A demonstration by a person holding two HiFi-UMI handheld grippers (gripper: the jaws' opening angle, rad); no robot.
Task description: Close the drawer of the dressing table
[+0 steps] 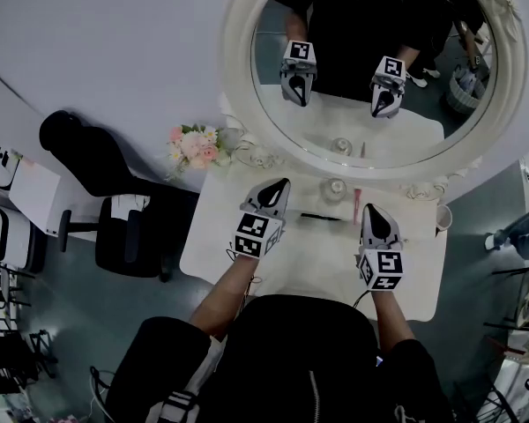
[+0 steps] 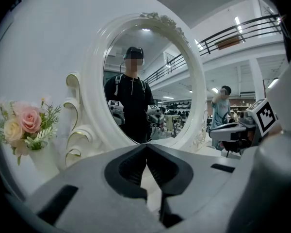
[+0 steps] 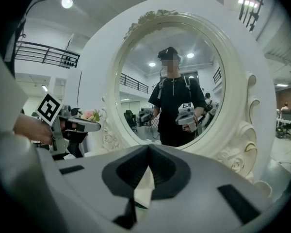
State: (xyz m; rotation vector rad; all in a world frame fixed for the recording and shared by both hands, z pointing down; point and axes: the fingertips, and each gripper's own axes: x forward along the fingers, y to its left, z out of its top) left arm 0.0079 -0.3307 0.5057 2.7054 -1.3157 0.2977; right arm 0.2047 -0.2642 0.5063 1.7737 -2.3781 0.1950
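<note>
The white dressing table (image 1: 220, 236) stands below an oval mirror (image 1: 240, 77). Its drawer shows in no view; my body covers the table's front edge. My left gripper (image 1: 280, 184) hovers over the left half of the tabletop and points at the mirror, its jaws shut on nothing (image 2: 146, 145). Over the right half my right gripper (image 1: 370, 208) points the same way, with its tips meeting and nothing between them (image 3: 148, 146). Each gripper shows in the other's view and in the mirror.
A vase of pink flowers (image 1: 194, 145) stands at the table's back left corner. A small glass jar (image 1: 336, 188), a black pen (image 1: 322, 217) and a pink stick (image 1: 356, 203) lie between the grippers. A cup (image 1: 443, 217) sits at the right edge. A black chair (image 1: 115, 201) stands left of the table.
</note>
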